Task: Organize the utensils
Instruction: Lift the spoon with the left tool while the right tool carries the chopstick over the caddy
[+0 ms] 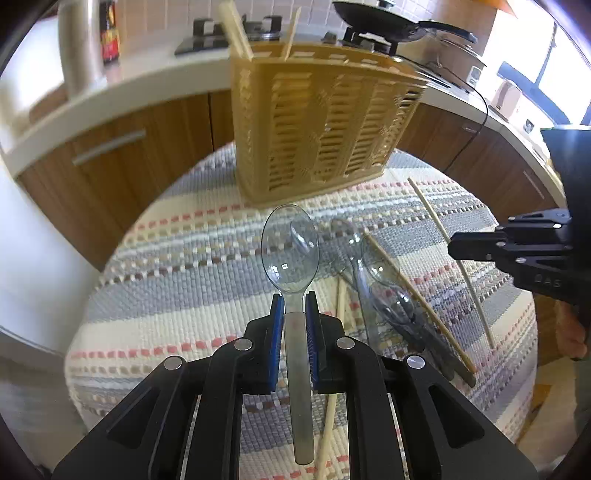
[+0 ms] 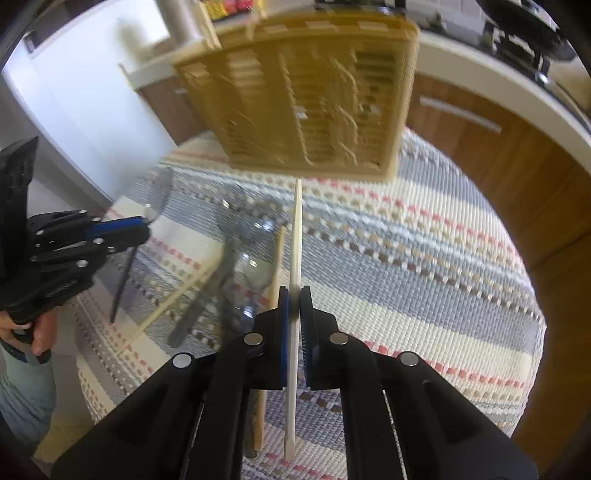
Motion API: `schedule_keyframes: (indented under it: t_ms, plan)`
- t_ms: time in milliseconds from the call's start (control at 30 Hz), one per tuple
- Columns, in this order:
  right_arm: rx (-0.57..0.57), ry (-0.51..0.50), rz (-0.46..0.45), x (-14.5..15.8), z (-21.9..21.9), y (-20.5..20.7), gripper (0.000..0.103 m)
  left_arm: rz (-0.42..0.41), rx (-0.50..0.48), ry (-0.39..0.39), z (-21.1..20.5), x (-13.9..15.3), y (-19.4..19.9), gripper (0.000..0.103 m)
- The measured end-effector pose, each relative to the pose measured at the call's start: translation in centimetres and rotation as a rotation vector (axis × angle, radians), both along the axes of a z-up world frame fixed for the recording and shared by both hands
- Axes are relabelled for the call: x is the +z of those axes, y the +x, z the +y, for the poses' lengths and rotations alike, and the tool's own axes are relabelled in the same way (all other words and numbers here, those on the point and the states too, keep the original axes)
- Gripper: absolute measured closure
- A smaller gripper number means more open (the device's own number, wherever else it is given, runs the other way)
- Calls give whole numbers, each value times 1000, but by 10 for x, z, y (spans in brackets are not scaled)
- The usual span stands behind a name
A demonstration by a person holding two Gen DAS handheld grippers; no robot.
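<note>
My left gripper [image 1: 294,300] is shut on the handle of a clear plastic spoon [image 1: 290,247], its bowl pointing ahead above the striped mat. My right gripper [image 2: 294,293] is shut on a pale wooden chopstick [image 2: 296,236] that points toward the tan slatted utensil basket [image 2: 306,99]. The same basket [image 1: 325,122] stands at the far edge of the mat, with chopsticks [image 1: 236,29] upright in its left end. More clear spoons [image 1: 373,273] and loose chopsticks [image 1: 417,299] lie on the mat between the two grippers. In the left wrist view the right gripper [image 1: 458,247] shows at the right edge.
A striped woven mat [image 1: 184,258] covers the round table. Wooden cabinets [image 1: 122,166] and a white counter with a gas hob and black pan [image 1: 380,18] curve behind it. A person's hand [image 2: 33,332] holds the left gripper [image 2: 146,229] at the left edge.
</note>
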State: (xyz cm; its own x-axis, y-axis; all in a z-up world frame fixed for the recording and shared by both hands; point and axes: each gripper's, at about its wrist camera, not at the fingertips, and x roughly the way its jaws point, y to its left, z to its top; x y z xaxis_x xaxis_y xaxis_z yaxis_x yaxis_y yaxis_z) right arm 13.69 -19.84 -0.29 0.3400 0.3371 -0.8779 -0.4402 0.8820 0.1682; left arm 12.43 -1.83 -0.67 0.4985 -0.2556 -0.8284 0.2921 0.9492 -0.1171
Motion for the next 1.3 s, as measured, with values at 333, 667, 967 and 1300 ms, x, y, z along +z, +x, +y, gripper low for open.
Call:
schedule_keyframes:
  t_ms: [333, 667, 967, 1300]
  plan:
    - [15, 116, -196, 73, -19, -13, 99, -185, 19, 6, -2, 55, -13, 93]
    - [-54, 279, -469, 139, -25, 9, 99, -528, 39, -113, 2, 152, 3, 93]
    - [-165, 359, -666, 167, -27, 55, 99, -690, 74, -253, -8, 173, 38, 93]
    - [-293, 327, -821, 158, -28, 89, 99, -806, 121, -295, -2, 144, 65, 93]
